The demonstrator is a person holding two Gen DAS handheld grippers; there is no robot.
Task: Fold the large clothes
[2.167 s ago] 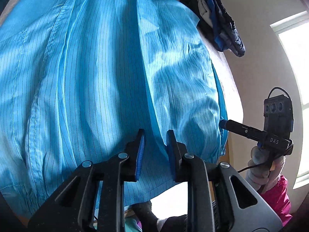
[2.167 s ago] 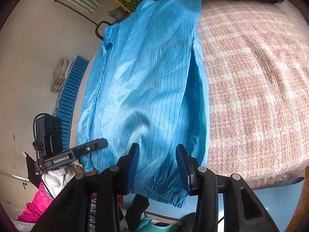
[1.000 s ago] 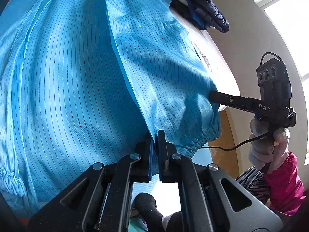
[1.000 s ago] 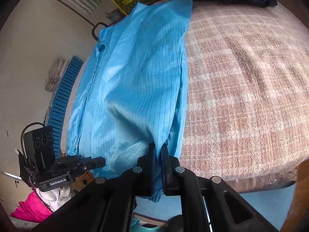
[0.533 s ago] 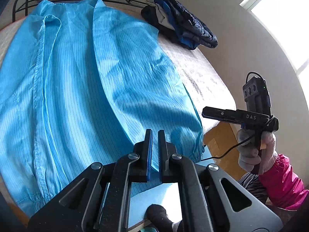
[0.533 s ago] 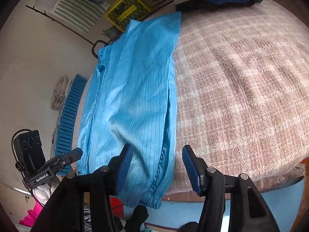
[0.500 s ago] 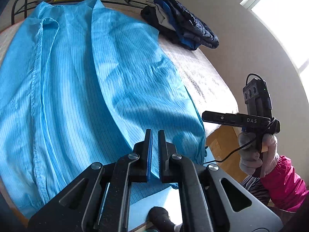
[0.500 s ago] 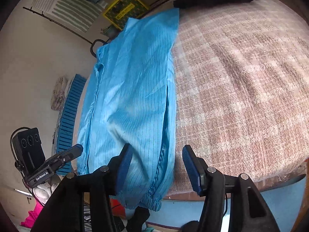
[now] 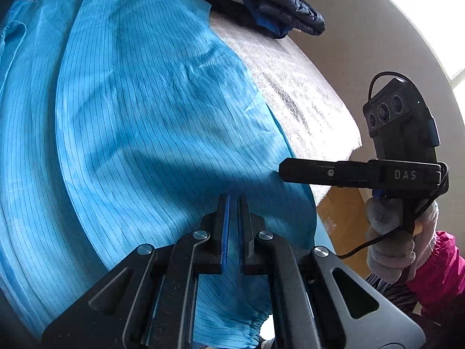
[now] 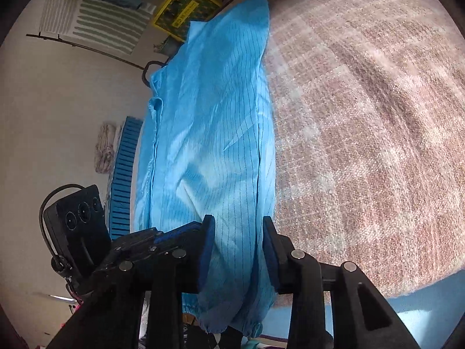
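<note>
A large sky-blue pinstriped garment [image 9: 130,101] lies lengthwise on a bed, its elastic cuffs hanging over the near edge. My left gripper [image 9: 234,197] hovers over its near end, shut; the stripes run on unbroken behind the pads and I see no cloth pinched. From the right wrist view the garment [image 10: 215,116] runs away from me, and my right gripper [image 10: 237,232] straddles its near end. Its jaws are closing with the cloth between them, the pads still apart from it. The left gripper [image 10: 194,229] sits close beside the right one's left finger. The right gripper [image 9: 283,171] shows side-on at the garment's right edge.
A pink-and-brown plaid blanket [image 10: 363,145] covers the bed to the right of the garment. A pile of dark clothes [image 9: 261,5] lies at the far end. A gloved hand [image 9: 389,232] with a pink sleeve holds the right gripper. A blue slatted panel [image 10: 125,174] lies left of the bed.
The left gripper, still shut, has moved right, close to the right gripper. The right gripper let go of the cloth's edge, opened wide, then narrowed around the garment's near end.
</note>
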